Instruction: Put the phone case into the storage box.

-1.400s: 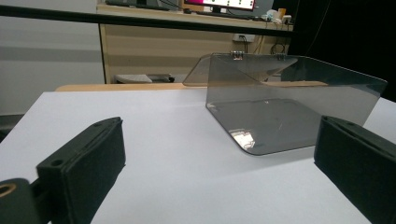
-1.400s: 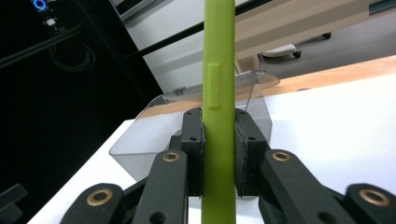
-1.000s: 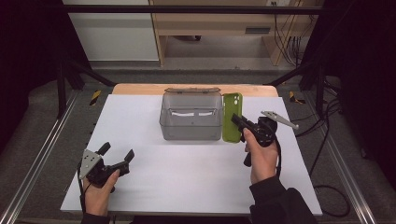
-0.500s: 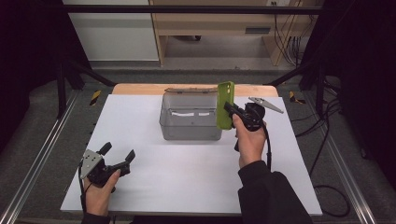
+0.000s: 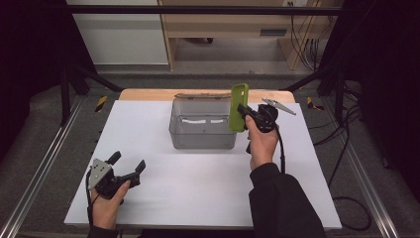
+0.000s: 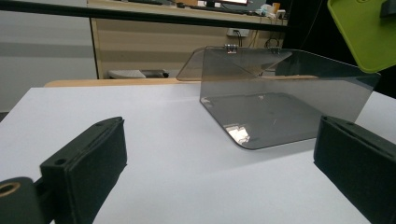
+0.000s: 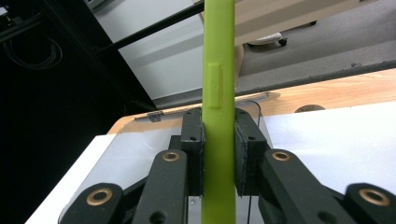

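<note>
White counter [image 5: 198, 198] in a dark lab w/ shelves behind. The right gripper [image 5: 241, 113] has its fingers clamped on the green phone case [image 5: 238, 106], held upright in air at 3 o'clock of the grey clear box [image 5: 202, 130], lid open. Case looks light, thin, prob. flexible and a bit slippery; gripping mid-edge seems safest. The left gripper [image 5: 127, 167] rests at 7 o'clock, fingers apart.

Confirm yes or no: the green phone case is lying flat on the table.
No; the right gripper holds the green phone case upright in the air beside the clear box, clamped between both jaws.
</note>
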The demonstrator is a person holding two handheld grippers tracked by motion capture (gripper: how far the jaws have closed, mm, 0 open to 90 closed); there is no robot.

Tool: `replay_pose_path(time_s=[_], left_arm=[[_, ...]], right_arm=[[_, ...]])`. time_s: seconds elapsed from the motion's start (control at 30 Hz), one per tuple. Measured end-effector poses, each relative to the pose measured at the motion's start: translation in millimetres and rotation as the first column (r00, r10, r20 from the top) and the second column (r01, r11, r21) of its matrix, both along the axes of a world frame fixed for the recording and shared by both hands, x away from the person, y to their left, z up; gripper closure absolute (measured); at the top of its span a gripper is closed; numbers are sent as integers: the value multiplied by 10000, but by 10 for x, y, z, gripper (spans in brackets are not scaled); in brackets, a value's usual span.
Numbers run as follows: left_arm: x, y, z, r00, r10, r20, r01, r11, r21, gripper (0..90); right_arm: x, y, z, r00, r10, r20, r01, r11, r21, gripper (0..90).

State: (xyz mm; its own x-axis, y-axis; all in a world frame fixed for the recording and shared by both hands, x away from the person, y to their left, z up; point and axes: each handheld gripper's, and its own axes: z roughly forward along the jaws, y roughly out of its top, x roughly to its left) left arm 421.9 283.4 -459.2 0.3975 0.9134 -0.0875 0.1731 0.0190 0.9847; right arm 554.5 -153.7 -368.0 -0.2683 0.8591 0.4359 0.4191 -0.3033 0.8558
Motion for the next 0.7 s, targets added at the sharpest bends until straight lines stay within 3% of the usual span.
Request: replay_pose_path(time_s=[0.23,0.53,0.7], left_arm=[[5,-3,-4,10000,-42,-15,42,10000,13,25],[6,-4,-4,10000,-62,-16,62,10000,10,26],[7,-2,-5,10000,-42,-24,42,10000,22,26]], right_arm=[[99,36,-18,9998,-205,-58,205,9998,42,771],[164,128,-25,9995,-300,18,301,9972,-683,771],[188,147,-51,9993,-374,-25,370,9957,-853,771]])
